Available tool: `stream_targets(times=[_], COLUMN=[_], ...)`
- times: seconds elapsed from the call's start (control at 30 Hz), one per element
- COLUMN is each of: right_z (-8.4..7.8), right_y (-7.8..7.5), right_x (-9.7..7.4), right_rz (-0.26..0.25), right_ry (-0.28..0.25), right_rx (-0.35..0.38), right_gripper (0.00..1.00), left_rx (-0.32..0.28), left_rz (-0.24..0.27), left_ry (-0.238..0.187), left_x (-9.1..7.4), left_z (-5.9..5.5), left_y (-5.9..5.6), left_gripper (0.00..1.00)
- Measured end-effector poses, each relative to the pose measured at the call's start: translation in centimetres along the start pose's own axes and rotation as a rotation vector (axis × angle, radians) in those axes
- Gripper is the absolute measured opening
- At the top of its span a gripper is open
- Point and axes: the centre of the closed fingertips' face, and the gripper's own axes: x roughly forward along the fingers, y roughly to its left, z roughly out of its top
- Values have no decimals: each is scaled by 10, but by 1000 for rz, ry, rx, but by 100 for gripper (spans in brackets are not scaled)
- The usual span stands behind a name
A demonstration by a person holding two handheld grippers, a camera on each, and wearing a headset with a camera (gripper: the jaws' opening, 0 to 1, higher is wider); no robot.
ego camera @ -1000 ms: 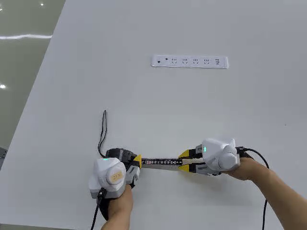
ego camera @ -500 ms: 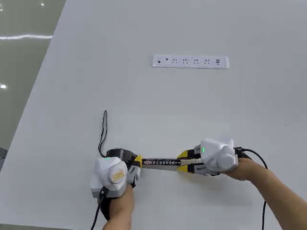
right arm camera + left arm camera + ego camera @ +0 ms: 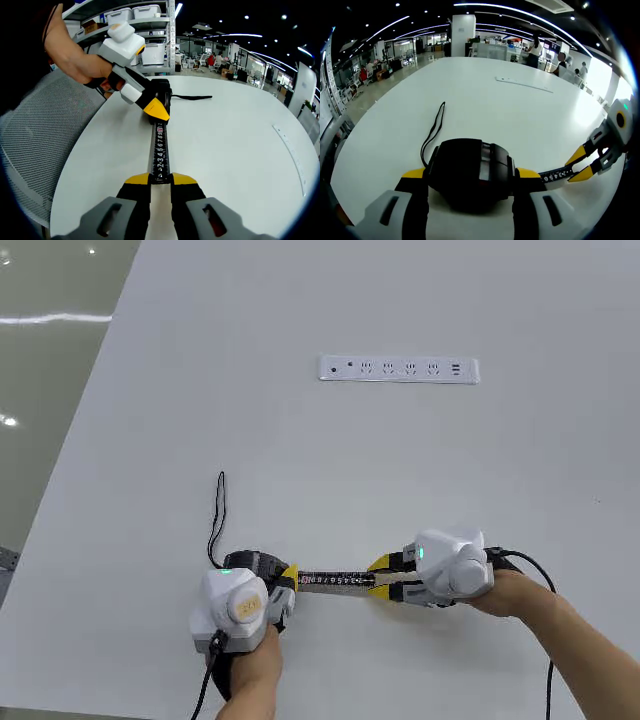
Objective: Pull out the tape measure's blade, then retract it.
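One big white table (image 3: 300, 300) carries everything, with a power strip (image 3: 398, 369) lying well apart at the far side. Down at the near edge, the left gripper (image 3: 470, 175) is clamped around the black tape measure (image 3: 161, 92), one yellow-tipped jaw on each side of the case, pinning it on the tabletop. The right gripper (image 3: 382, 577) faces it from the other side, jaws pinched tight on the blade (image 3: 335, 580) near its free end. So the blade runs low and pretty much straight between the two, with only a short stretch out of the case. The thin black strap (image 3: 218, 515) trails off the case across the table, away from the person.

Best guess on the step: this is the pull-out, not far along, though one moment like this can't rule out that the blade is on its way back in. If it's the pull, the right gripper needs to draw straight away from the case, in line with the blade so it doesn't kink, while the left keeps the case from sliding. For the retract, easing the blade back under grip beats letting it snap home.
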Motion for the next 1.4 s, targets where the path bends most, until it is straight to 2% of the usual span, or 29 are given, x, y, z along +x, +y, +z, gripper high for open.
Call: stream_targets(times=[1.4], right_z=[14], right_y=[-2], right_x=[17], right_rz=[6], right_ry=[-20], right_rx=[-2], right_gripper=[13], left_rx=[-59], left_rz=[-36], left_ry=[15], left_x=[-1], left_z=[0], left_y=[2], left_gripper=[65])
